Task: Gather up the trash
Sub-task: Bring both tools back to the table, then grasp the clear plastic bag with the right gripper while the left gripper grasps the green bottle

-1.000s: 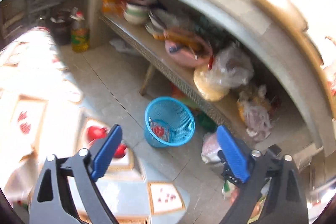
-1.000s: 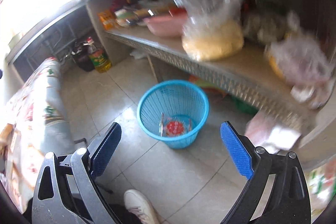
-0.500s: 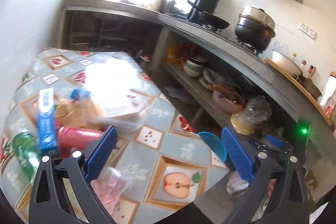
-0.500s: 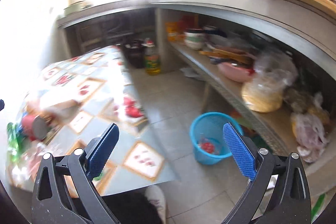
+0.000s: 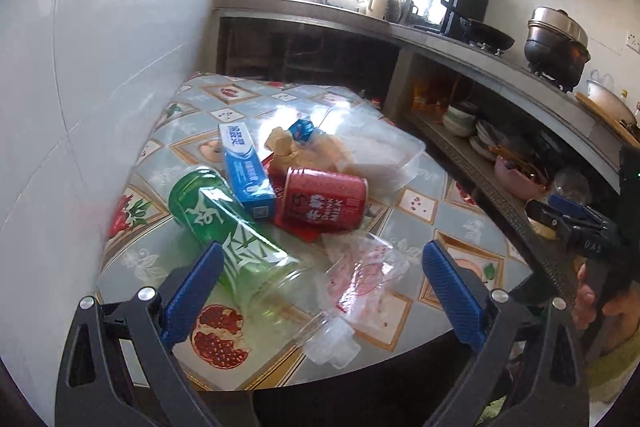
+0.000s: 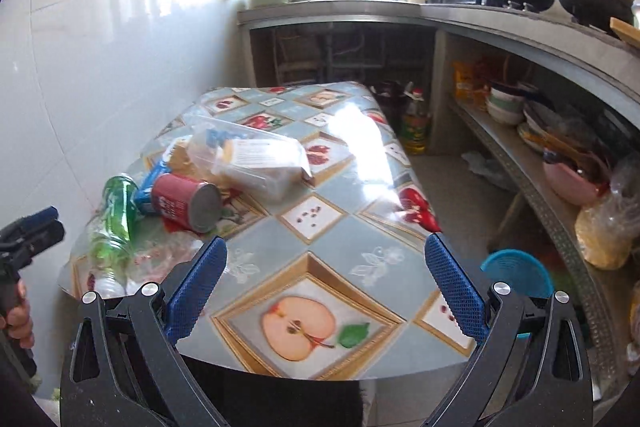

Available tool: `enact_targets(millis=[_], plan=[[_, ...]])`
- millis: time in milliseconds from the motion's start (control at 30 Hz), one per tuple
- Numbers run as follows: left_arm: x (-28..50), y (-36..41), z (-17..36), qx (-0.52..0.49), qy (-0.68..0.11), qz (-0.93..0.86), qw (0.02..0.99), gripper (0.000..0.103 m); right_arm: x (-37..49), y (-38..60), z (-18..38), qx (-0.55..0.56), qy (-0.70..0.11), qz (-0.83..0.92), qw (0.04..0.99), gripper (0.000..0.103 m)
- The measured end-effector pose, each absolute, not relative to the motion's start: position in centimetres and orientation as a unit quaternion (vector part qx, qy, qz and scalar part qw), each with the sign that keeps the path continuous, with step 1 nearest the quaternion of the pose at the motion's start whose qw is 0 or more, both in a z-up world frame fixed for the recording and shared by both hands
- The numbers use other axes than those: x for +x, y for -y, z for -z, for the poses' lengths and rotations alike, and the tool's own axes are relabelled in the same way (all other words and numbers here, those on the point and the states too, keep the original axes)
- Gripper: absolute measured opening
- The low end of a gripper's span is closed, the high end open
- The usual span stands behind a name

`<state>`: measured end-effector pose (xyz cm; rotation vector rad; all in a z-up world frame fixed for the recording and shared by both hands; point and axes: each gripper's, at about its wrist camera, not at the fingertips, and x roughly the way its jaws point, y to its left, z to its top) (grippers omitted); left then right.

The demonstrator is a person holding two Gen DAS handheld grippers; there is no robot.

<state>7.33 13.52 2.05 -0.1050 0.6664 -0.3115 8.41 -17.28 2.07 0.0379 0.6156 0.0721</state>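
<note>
Both claws open, nothing gripped.
Your left claw (image 5: 320, 291) has its blue pads spread wide, jaws just finished opening, nothing pressed between them; it tilts downward. Your right claw (image 6: 326, 287) is also spread wide and empty, tilted down. Your right hand (image 5: 596, 301) wraps its handle at the left view's right edge; your left hand (image 6: 18, 315) shows at the right view's left edge.

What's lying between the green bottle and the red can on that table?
A blue toothpaste box lies between the green bottle and red can, leaning on both, seen in the left wrist view.
</note>
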Motion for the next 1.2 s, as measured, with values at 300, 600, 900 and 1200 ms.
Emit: enact_targets(millis=[300,600,900,1200], plan=[[8.8,-14.9,0.1,-0.078,-0.362,0.133,0.919,0.097,12.5,12.6,1.7,0.118,-0.409,-0.171,0.889,0.095],[8.3,-14.5,1.7,-0.069,-0.378,0.162,0.909,0.092,15.8,9.8,6.6,0.243,-0.524,-0.217,0.787,0.083],[9.1,-15.5,3.4,-0.102,-0.410,0.163,0.892,0.073,17.8,6.1,7.7,0.219,-0.530,-0.186,0.798,0.071],[9.4,-16.3,3.4,-0.111,-0.412,0.166,0.889,0.070,17.6,7.2,8.6,0.212,-0.540,-0.172,0.796,0.012]])
